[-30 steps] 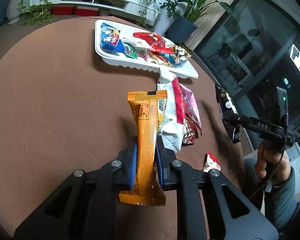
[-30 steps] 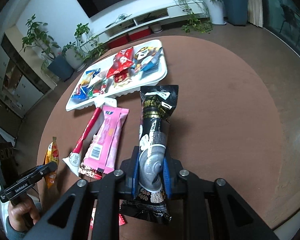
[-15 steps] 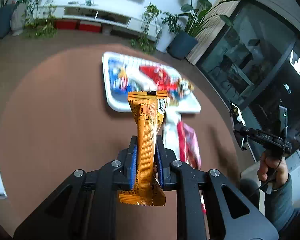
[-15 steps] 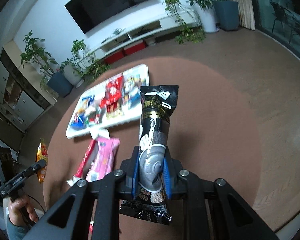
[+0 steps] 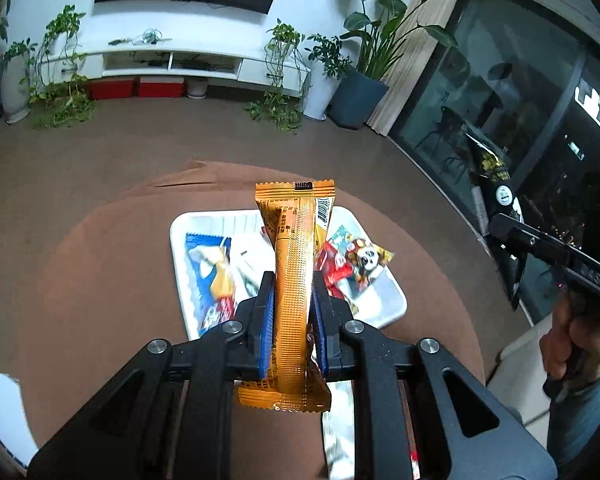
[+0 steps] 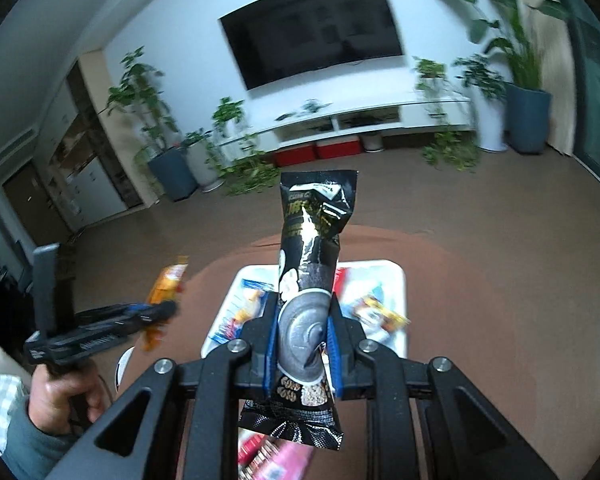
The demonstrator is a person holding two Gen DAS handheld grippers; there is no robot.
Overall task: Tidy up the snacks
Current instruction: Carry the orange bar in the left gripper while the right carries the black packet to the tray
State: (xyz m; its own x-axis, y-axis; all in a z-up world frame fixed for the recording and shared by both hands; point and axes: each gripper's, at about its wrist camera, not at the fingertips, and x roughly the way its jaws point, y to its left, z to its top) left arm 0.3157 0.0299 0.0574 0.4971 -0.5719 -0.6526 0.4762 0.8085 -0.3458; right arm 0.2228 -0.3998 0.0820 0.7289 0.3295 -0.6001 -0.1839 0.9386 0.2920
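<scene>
A: Left wrist view: why is the long orange foil snack packet (image 5: 294,300) held lengthwise?

B: The left gripper (image 5: 293,320) is clamped on its middle, so it hangs above the white rectangular plastic tray (image 5: 396,304) on the round brown tabletop (image 5: 100,272), likely for dropping in. One orange packet; roughly four wrappers in the tray, blurred

A: Right wrist view?

B: The right gripper (image 6: 302,344) pinches one tall black glossy snack packet (image 6: 312,264) the same way, over the one tray

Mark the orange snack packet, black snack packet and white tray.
orange snack packet (image 5: 294,280), left wrist view, middle of its ribbed seam.
black snack packet (image 6: 310,248), right wrist view, upper body of wrapper.
white tray (image 5: 392,300), left wrist view, bare near-right corner.
</scene>
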